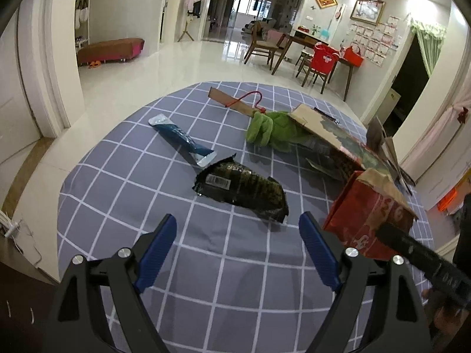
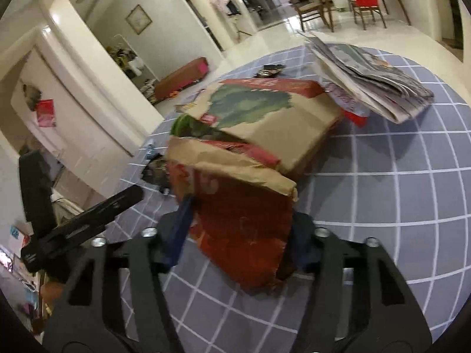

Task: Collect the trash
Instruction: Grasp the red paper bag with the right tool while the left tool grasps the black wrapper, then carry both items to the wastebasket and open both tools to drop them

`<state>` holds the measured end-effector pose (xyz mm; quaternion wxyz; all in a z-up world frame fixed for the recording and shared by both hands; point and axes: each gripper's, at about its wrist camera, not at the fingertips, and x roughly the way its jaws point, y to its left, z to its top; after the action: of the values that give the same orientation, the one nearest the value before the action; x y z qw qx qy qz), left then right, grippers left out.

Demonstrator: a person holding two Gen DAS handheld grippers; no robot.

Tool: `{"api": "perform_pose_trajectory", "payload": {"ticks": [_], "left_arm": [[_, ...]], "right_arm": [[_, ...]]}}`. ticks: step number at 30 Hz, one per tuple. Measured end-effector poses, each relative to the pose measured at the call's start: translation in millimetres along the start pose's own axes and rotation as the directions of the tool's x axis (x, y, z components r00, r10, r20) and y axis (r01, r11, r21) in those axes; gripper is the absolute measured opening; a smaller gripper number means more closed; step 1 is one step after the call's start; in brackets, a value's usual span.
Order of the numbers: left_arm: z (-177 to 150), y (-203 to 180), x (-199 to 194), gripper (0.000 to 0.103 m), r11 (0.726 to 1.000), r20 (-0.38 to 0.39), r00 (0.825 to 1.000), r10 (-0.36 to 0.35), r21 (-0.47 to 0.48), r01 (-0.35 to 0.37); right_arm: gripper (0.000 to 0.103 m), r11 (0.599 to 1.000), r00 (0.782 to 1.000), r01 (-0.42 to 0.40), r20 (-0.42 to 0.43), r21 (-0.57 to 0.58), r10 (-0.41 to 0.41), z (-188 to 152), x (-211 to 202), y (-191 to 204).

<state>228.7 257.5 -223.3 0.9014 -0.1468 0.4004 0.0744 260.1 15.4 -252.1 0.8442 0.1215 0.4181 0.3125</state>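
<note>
wrapper (image 1: 241,188) lies left of torn carton (image 1: 368,206) on cloth (image 1: 132,176).

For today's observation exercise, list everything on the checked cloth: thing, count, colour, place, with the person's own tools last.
Torn cardboard box: one, red and brown, nearest, between right gripper's fingers.
Flattened printed carton: one, brown and green, behind it.
Crumpled foil wrapper: one, black, centre.
Long sachet: one, blue, left of centre.
Fuzzy cloth: one, green, under carton's edge.
Folded newspapers: one stack, grey, far right.
Left gripper: black, blue pads, open, empty.
Right gripper: black, around box.
</note>
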Motion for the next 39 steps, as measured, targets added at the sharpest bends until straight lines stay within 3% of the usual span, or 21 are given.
{"api": "perform_pose_trajectory", "payload": {"ticks": [3,9,13,14,15,17,20,31,36,39], "left_arm": [[3,-3,6,0.083,1.0,-0.001,1.0,-0.011,-0.015,0.011],[15,-12,27,0.083,0.998,-0.02,1.0,-0.006,-0.055,0.005],[21,-19,39,0.081,0.997,-0.028,0.998,0.06,-0.042,-0.061],[21,-19,39,0.066,0.996,-0.024,0.997,0.07,-0.046,-0.071],[22,-19,38,0.057,0.996,-0.022,0.997,0.071,-0.048,-0.072],[21,-16,37,0.028,0.998,-0.024,1.0,0.015,-0.063,-0.016],[18,-15,28,0.012,0.998,-0.023,1.0,-0.015,-0.054,0.014],[-12,-39,-41,0.01,0.983,0.06,0.981,-0.184,0.014,0.184],[-18,-73,-72,0.01,0.971,0.094,0.968,-0.234,0.072,0.227],[-24,-102,-87,0.01,0.957,0.101,0.956,-0.277,0.116,0.265]], "right_arm": [[0.031,0.999,0.999,0.014,0.05,-0.04,-0.012,-2,-8,9],[0.028,0.977,0.972,0.179,0.176,-0.113,-0.158,-6,-21,35],[0.027,0.973,0.969,0.192,0.182,-0.127,-0.167,-5,-21,39],[0.027,0.974,0.969,0.191,0.18,-0.125,-0.166,-5,-20,38],[0.027,0.976,0.97,0.184,0.184,-0.12,-0.16,-5,-21,37],[0.027,0.977,0.97,0.178,0.19,-0.115,-0.155,-7,-23,37],[0.027,0.981,0.971,0.163,0.195,-0.11,-0.139,-12,-28,38],[0.027,0.989,0.959,0.123,0.268,-0.085,-0.096,-32,-81,49],[0.027,0.991,0.936,0.126,0.337,-0.054,-0.101,-42,-126,42],[0.027,0.99,0.912,0.14,0.392,-0.019,-0.122,-50,-161,27]]}}
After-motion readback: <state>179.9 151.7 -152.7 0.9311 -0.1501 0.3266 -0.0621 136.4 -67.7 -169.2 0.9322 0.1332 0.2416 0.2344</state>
